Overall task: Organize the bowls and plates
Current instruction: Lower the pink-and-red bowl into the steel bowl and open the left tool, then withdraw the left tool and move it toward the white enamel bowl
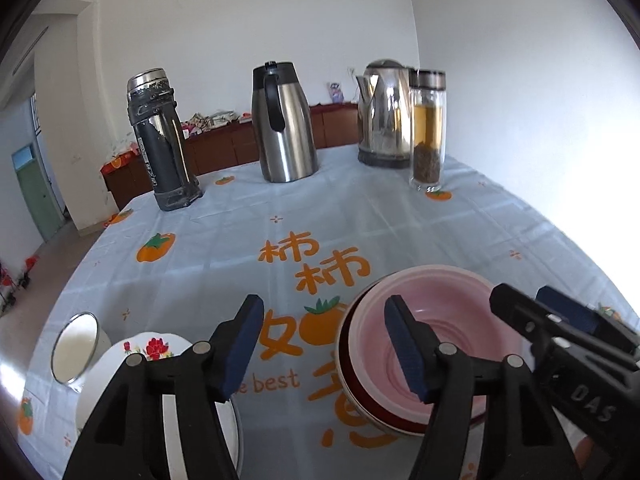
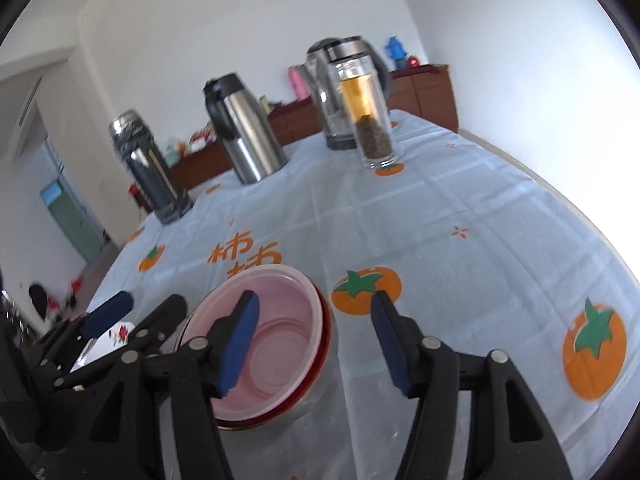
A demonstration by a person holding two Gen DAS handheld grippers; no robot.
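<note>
A pink bowl [image 1: 444,320] sits nested in a red bowl [image 1: 360,396] inside a steel bowl on the tablecloth. It also shows in the right wrist view [image 2: 276,320]. A white plate with red flowers [image 1: 132,356] lies at the near left, under my left gripper's left finger; a sliver of it shows in the right wrist view [image 2: 116,334]. My left gripper [image 1: 326,348] is open and empty, its right finger over the pink bowl's left rim. My right gripper [image 2: 316,344] is open and empty, straddling the stack's right rim; it also shows in the left wrist view [image 1: 560,312].
A small round steel-rimmed mirror [image 1: 74,346] stands left of the plate. At the table's far side stand a dark thermos [image 1: 162,140], a steel carafe [image 1: 284,124], an electric kettle [image 1: 380,112] and a glass tea bottle [image 1: 428,132]. The table edge runs along the right.
</note>
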